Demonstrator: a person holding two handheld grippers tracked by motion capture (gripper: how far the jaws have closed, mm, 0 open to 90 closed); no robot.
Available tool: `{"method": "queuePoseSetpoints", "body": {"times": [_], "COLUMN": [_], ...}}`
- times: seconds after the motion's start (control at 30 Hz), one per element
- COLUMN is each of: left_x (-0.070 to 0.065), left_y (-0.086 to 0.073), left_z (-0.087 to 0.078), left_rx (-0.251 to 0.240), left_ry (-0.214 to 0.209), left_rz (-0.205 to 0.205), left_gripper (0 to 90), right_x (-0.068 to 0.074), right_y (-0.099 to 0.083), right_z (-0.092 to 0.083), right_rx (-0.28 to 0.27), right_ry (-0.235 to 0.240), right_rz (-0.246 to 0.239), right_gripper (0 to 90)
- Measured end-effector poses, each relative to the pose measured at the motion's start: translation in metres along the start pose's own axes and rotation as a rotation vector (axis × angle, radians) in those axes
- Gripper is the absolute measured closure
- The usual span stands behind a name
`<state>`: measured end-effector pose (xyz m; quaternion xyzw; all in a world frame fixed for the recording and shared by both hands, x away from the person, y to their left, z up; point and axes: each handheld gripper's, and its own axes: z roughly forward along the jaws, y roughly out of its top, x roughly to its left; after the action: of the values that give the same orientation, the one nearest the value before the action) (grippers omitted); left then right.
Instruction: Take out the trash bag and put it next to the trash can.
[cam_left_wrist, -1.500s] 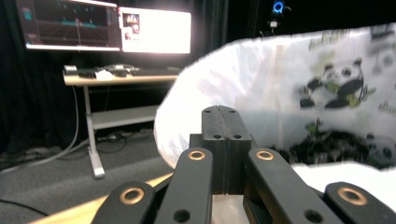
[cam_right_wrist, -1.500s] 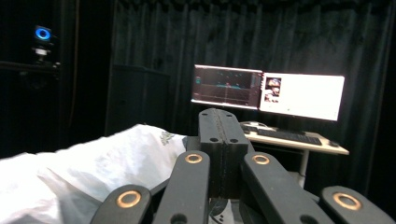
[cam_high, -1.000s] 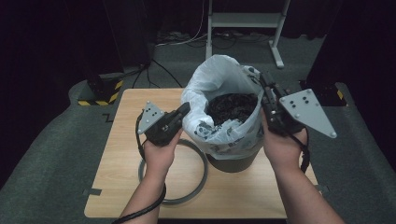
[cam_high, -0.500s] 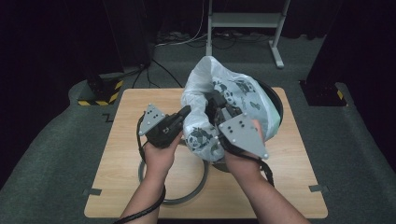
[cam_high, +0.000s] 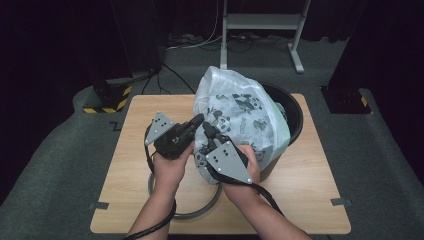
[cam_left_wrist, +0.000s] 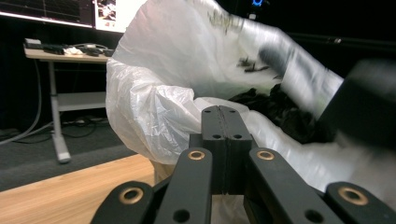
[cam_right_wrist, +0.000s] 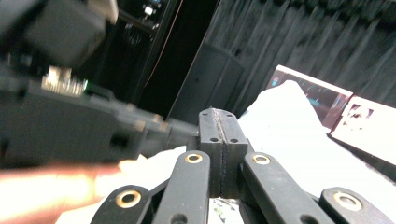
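As right claw (cam_high: 206, 131) crossed to left claw (cam_high: 196, 121) | both clamp bag (cam_high: 240, 115)

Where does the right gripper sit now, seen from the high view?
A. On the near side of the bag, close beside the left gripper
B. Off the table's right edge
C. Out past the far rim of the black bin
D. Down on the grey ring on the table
A: in the high view the right gripper is at the near side of the panda-print bag, close beside the left gripper.
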<state>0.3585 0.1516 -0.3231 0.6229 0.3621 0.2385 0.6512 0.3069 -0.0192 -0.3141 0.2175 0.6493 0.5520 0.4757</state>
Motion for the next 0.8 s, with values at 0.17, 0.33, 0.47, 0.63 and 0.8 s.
{"method": "queuePoseSetpoints", "body": {"times": [0.17,0.33,0.47,0.63,0.8], "left_x": [-0.004,-0.007,-0.007,-0.013,-0.010], "left_y": [0.004,0.005,0.008,0.021,0.030], "left_z": [-0.002,-0.003,-0.006,-0.015,-0.003], "left_rx": [-0.001,-0.002,-0.001,-0.053,0.047], "left_ry": [-0.015,-0.022,-0.030,0.005,0.077], "left_rz": [0.015,0.007,-0.009,0.016,0.010], "left_gripper": [89.2,88.4,83.3,56.8,27.1], "right_x": [0.007,0.014,0.013,0.012,0.012], "right_y": [-0.014,-0.031,-0.035,-0.036,-0.042], "right_z": [0.000,0.001,0.001,0.001,0.001], "right_rx": [0.040,0.083,0.082,0.074,0.065], "right_ry": [0.029,0.053,0.056,0.061,0.067], "right_rz": [0.021,0.048,0.052,0.054,0.067], "right_gripper": [90.0,90.0,90.0,90.0,90.0]}}
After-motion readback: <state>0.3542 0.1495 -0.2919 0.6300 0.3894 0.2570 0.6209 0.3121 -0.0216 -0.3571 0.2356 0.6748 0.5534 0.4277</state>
